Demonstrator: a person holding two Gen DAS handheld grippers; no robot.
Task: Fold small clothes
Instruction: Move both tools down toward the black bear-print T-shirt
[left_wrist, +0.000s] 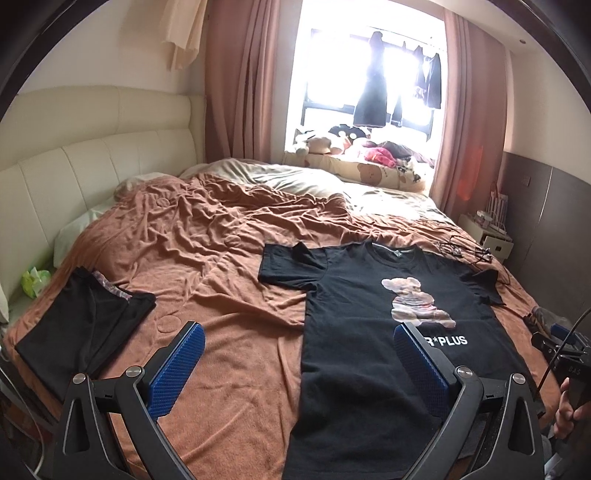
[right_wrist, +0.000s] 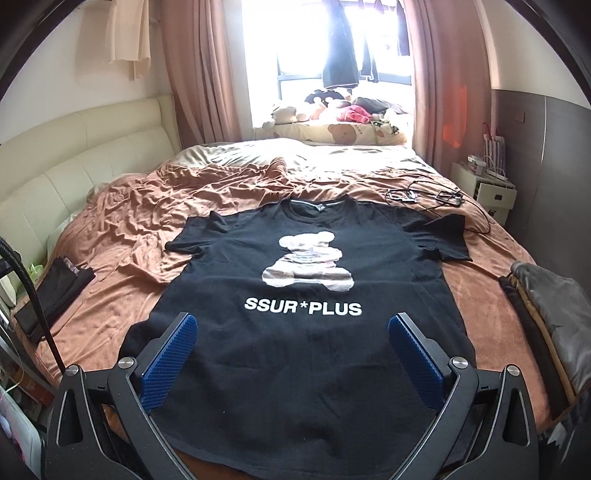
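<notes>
A black T-shirt (right_wrist: 295, 354) with a bear print and white "SSUR*PLUS" lettering lies spread flat, face up, on the brown bedspread (right_wrist: 122, 229), collar toward the window. In the left wrist view the same T-shirt (left_wrist: 354, 317) lies to the right of centre. My left gripper (left_wrist: 299, 332) hovers open above the shirt's left hem side, holding nothing. My right gripper (right_wrist: 293, 321) hovers open over the shirt's lower middle, also holding nothing. Both sleeves are spread out.
A folded black garment (left_wrist: 85, 325) lies at the bed's left edge. A stack of folded clothes (right_wrist: 546, 314) sits at the right edge. Cables (right_wrist: 424, 195) lie near the shirt's collar. A cream headboard (left_wrist: 74, 158), a bedside table (right_wrist: 487, 188) and plush toys (right_wrist: 325, 107) surround the bed.
</notes>
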